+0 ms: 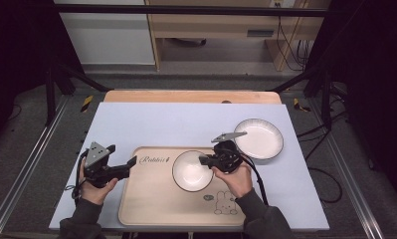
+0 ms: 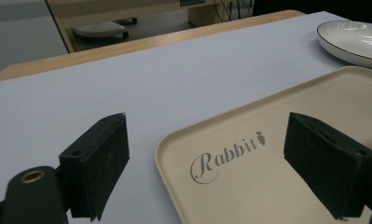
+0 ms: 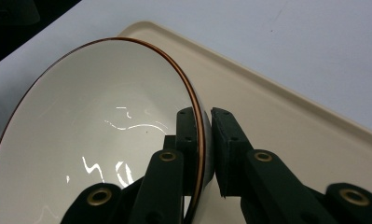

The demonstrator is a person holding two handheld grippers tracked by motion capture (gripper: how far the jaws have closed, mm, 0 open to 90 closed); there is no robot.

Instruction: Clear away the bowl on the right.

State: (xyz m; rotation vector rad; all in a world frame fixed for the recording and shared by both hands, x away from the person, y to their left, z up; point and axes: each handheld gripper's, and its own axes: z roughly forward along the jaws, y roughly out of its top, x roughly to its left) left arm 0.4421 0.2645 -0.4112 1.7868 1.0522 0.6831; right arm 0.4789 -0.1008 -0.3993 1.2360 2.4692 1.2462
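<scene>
A white bowl (image 1: pixel 191 171) with a thin brown rim (image 3: pixel 99 140) is over the cream tray (image 1: pixel 151 199) marked "Rabbit". My right gripper (image 1: pixel 206 161) is shut on the bowl's right rim (image 3: pixel 203 135), one jaw inside and one outside. My left gripper (image 1: pixel 131 162) is open at the tray's left edge, jaws wide apart with nothing between them, the tray corner (image 2: pixel 249 158) below them. A white plate (image 1: pixel 258 138) with a dark rim lies on the mat to the right of the tray; the left gripper view has this plate (image 2: pixel 351 39) at top right.
A pale blue mat (image 1: pixel 186 122) covers the wooden table (image 1: pixel 191 96). A rabbit drawing (image 1: pixel 225 201) marks the tray's near right corner. Black frame posts and cables stand on the floor around the table.
</scene>
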